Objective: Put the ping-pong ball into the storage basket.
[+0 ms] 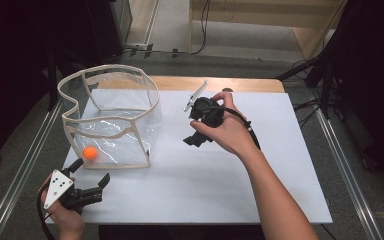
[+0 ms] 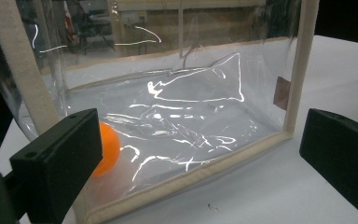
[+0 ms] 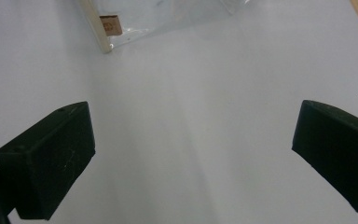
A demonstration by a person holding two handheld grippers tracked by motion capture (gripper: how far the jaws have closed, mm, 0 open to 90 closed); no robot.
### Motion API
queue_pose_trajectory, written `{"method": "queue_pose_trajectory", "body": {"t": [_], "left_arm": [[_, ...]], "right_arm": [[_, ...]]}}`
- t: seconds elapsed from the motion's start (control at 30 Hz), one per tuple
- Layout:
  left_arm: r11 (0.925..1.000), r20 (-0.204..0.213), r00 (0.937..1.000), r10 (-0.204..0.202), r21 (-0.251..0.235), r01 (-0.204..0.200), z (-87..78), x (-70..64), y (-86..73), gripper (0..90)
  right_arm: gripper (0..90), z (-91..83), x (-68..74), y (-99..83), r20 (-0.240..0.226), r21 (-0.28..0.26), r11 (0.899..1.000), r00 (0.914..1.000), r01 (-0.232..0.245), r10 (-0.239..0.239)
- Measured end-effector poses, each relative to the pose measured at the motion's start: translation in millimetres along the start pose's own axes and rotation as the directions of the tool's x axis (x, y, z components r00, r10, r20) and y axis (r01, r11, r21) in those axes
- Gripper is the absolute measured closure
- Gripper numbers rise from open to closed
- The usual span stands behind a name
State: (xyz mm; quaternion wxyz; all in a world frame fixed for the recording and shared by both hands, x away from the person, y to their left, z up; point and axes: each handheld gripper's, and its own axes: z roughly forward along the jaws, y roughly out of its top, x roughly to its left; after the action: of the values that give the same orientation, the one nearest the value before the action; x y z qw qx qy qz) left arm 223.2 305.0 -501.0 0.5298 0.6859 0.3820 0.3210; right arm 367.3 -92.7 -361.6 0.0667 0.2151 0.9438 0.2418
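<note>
No text, brand, number or sign can be read anywhere. The one label-like thing is a small brown tag (image 3: 110, 25) on the clear bag (image 1: 111, 117), low on its side wall by the cream-edged corner that faces the middle of the bench (image 1: 220, 190). It also shows in the left gripper view, seen through the clear wall, but whatever is printed on it is too small and blurred to make out.

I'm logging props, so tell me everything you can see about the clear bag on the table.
The clear bag is a soft transparent plastic tote with beige fabric trim along its edges and open, wavy rim. It stands upright on the white table, left of centre, creased and glossy. An orange ball lies inside at its near left corner.
</note>
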Motion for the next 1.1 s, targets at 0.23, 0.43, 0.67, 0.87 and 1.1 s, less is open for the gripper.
{"method": "queue_pose_trajectory", "body": {"t": [0.23,0.43,0.67,0.87,1.1], "left_arm": [[1.0,0.001,1.0,0.001,0.001,-0.001,0.0,-0.2,0.0,0.0],[1.0,0.0,1.0,0.003,0.002,-0.003,0.0,-0.3,0.0,0.0],[1.0,0.0,1.0,0.004,0.002,-0.004,0.2,-0.5,0.0,0.0],[1.0,0.0,1.0,0.005,0.002,-0.005,0.1,-0.5,0.0,0.0],[1.0,0.0,1.0,0.006,0.002,-0.006,0.2,-0.6,0.0,0.0]], "right_arm": [[0.0,3.7,-0.2,-13.3,0.003,-0.005,1.0,0.9998,-0.019,0.019],[0.0,6.1,-0.2,-24.4,0.005,-0.015,0.999,0.9993,-0.037,0.037],[0.0,9.3,0.1,-37.9,0.007,-0.028,0.999,0.999,-0.044,0.044],[0.0,11.8,0.3,-49.6,0.009,-0.035,0.998,0.9986,-0.052,0.052],[0.0,14.2,0.5,-62.5,0.011,-0.044,0.997,0.9978,-0.064,0.065]]}}
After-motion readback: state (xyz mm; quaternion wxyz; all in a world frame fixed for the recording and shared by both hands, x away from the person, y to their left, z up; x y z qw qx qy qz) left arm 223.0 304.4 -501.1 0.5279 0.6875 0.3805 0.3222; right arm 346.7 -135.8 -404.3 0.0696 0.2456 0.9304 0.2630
